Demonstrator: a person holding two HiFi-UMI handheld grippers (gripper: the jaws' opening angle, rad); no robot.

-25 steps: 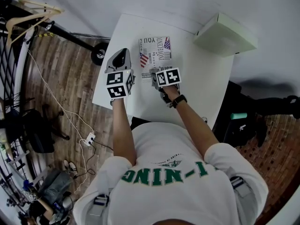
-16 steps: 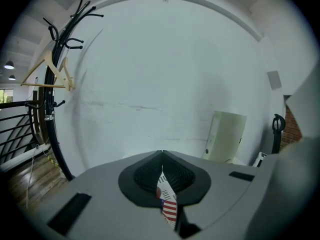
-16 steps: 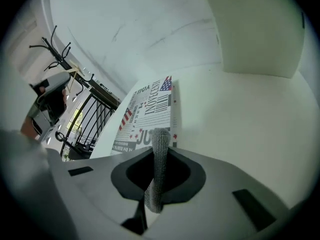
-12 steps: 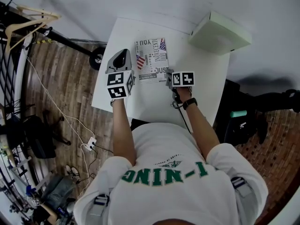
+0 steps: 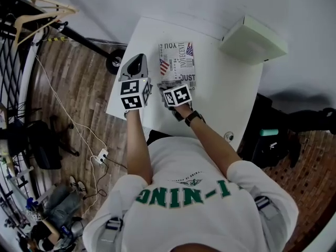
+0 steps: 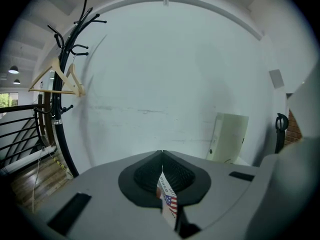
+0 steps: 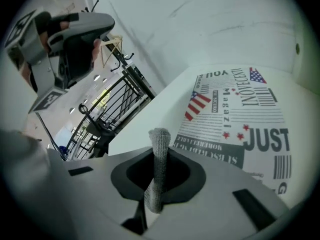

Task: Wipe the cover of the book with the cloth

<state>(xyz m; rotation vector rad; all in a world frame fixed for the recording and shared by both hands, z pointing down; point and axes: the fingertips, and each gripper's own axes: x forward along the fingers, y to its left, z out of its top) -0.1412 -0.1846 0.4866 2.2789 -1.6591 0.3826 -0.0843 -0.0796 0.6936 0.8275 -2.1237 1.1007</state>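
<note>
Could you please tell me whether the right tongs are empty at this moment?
No, the right tongs are shut on a strip of grey knitted cloth standing between them.

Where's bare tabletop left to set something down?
Bare table lies between the book and the pale green box, running down the right side. The near-left is crowded: left gripper and right gripper with the cloth meet at the book.

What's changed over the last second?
The right gripper, jaws shut on the grey cloth, swung out past the near right corner of the book half a second ago, then swept back left along the cover's near edge, ending close to the left gripper. Nothing was taken or released. The left gripper stays clamped on the book's left edge; book and cream box have not shifted on the white table.
</note>
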